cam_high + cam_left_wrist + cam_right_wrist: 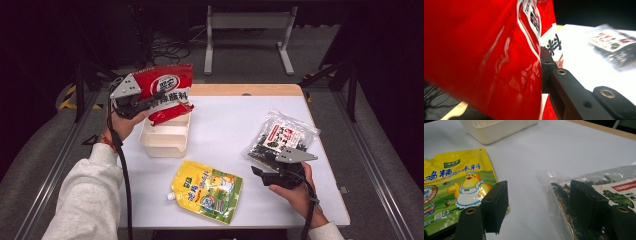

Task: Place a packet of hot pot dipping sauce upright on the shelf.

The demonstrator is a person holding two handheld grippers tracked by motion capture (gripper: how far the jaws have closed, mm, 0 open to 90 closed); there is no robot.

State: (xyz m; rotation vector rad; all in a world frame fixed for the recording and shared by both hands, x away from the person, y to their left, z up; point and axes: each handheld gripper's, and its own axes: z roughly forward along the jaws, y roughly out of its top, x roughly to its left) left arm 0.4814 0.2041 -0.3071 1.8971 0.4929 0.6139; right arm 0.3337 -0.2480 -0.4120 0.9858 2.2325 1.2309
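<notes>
High view, left gripper (pixel 137 103) at ten o'clock clamped on red bag (pixel 167 90) lifted over cream tub (pixel 165 137), right gripper (pixel 264 174) at four o'clock, jaws apart, nothing between them, beside clear seaweed packet (pixel 281 137), yellow pouch (pixel 207 190) at six o'clock.

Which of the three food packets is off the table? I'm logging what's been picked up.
The red packet, clamped in the left tongs above the cream tub. The yellow pouch and clear seaweed bag lie flat.

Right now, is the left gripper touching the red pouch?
Touching. The left gripper view shows the left gripper shut on the red pouch; the high view shows it lifted above the cream tray.
</notes>
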